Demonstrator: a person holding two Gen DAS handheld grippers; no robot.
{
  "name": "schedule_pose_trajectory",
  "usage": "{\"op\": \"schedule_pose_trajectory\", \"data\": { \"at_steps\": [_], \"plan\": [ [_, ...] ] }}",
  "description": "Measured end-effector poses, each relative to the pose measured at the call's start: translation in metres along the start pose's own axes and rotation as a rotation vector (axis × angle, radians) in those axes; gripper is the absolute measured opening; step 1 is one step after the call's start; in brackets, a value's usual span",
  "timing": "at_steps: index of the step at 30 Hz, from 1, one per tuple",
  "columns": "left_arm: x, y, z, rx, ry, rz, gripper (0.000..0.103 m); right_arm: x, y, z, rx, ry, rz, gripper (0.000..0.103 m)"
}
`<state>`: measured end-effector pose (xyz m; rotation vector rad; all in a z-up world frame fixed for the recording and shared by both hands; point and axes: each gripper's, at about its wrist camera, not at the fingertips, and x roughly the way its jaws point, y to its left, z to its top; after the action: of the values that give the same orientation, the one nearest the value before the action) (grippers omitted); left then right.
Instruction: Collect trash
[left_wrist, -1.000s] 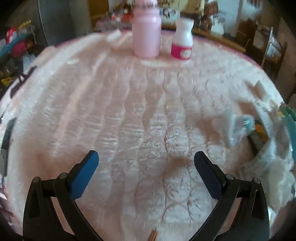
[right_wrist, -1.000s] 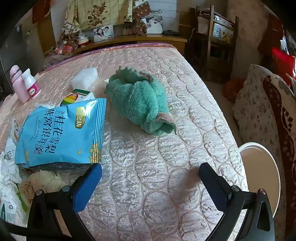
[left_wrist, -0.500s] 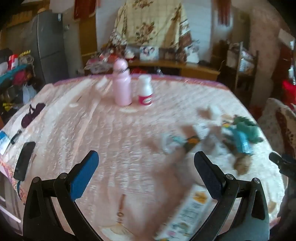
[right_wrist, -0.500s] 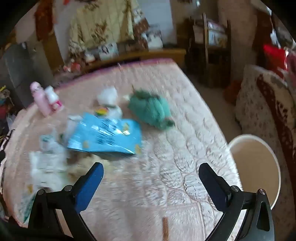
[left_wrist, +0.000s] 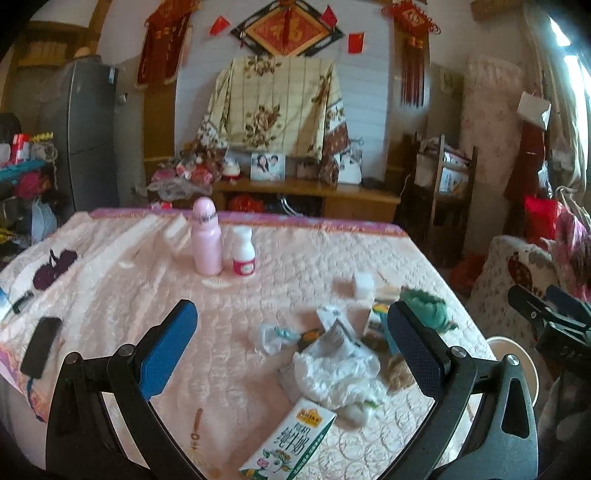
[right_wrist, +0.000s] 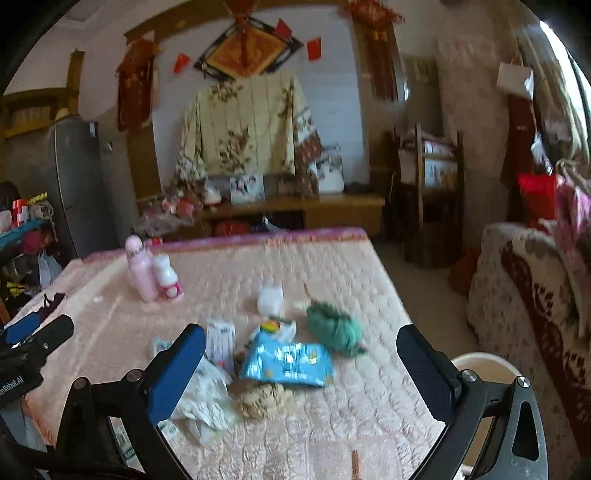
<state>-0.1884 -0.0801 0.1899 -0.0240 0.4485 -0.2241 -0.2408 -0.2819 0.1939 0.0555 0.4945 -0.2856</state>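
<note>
Trash lies piled on the pink quilted table (left_wrist: 129, 280): crumpled white paper (left_wrist: 334, 373), a milk carton (left_wrist: 291, 443), a small clear wrapper (left_wrist: 271, 334), a blue snack bag (right_wrist: 288, 363) and a brown crumpled wad (right_wrist: 264, 400). A round cream bin (right_wrist: 491, 369) stands on the floor at the table's right; it also shows in the left wrist view (left_wrist: 517, 358). My left gripper (left_wrist: 291, 336) is open and empty, raised above the table's near edge. My right gripper (right_wrist: 301, 363) is open and empty, raised above the pile.
A pink bottle (left_wrist: 206, 238) and a white bottle (left_wrist: 243, 253) stand far back. A green cloth (right_wrist: 334, 326) and a white block (left_wrist: 362, 284) lie beside the pile. A black phone (left_wrist: 40, 347) lies at the left edge. A patterned sofa (right_wrist: 535, 295) stands right.
Both grippers have pulled back and risen away from the table, so the whole table and room now show. Both stayed open and empty.
</note>
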Motion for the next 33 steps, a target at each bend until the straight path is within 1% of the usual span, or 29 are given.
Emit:
{"op": "schedule_pose_trajectory", "data": {
  "at_steps": [6, 8, 13, 19, 33],
  "plan": [
    [-0.016, 0.004, 0.012, -0.025, -0.048, -0.018, 0.102, -0.027, 0.009, 0.018, -0.029, -0.088, -0.021, 0.103],
    [-0.02, 0.003, 0.014, -0.025, -0.061, -0.018, 0.102, -0.032, 0.011, 0.022, -0.039, -0.102, -0.026, 0.103],
    [-0.031, 0.002, 0.02, -0.028, -0.093, -0.028, 0.102, -0.042, 0.01, 0.03, -0.034, -0.12, -0.014, 0.103],
    [-0.04, 0.004, 0.026, -0.038, -0.12, -0.032, 0.102, -0.052, 0.01, 0.037, -0.039, -0.149, -0.021, 0.103],
    [-0.044, 0.004, 0.027, -0.033, -0.12, -0.026, 0.102, -0.055, 0.011, 0.038, -0.039, -0.142, -0.028, 0.103]
  ]
}}
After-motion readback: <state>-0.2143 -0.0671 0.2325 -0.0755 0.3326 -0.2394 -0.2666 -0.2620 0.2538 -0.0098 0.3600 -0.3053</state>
